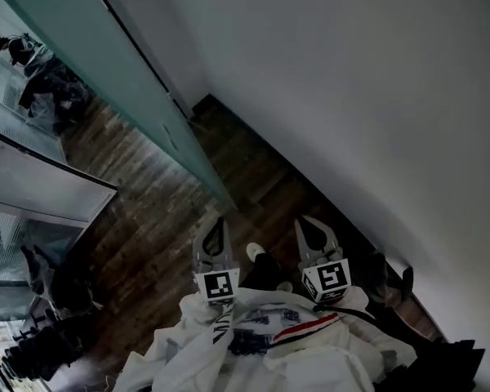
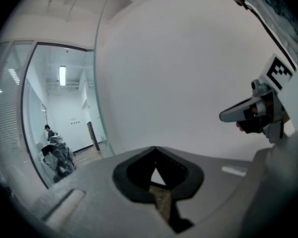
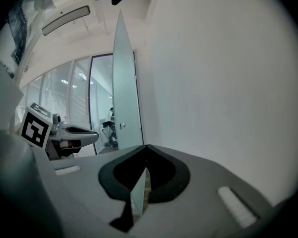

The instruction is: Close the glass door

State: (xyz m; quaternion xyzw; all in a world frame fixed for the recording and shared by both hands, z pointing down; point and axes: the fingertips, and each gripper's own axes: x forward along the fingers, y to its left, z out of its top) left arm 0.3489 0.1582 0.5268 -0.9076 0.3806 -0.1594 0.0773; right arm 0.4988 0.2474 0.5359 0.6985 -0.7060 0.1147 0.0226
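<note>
Left tool (image 2: pixel 155 148): jaws pressed together at the tips, with nothing between them. It is held in front of the person's chest and touches nothing.
Right tool (image 3: pixel 146 147): jaws likewise pressed together and empty. It is level with the left tool and nearer the wall (image 1: pixel 351 96).
Door place: the door (image 1: pixel 135 96) stands to the left of the wall in the head view. It runs away from the person, and its near end lies ahead of both tools.
Door position: it looks swung open and lies at a shallow angle to the wall. Only a narrow dark strip of floor (image 1: pixel 253 178) shows between the two.
Done: nothing that shows. The door appears still open, and no tool is on it.
Left: by my reading, the whole job. A tool has to be brought to the panel or its edge, and the panel swung away from the wall until it sits in its frame.
Door look: a tall, flat panel of frosted pale green glass, thin at the edge and upright. In the right gripper view (image 3: pixel 125 93) it rises to a sharp top corner.
Fitting: a small round piece (image 3: pixel 122 125) sits low on the panel. It is too small to say what it is.
Handling guess: smooth glass offers little to pinch, so a push with shut jaws seems more likely to work.
</note>
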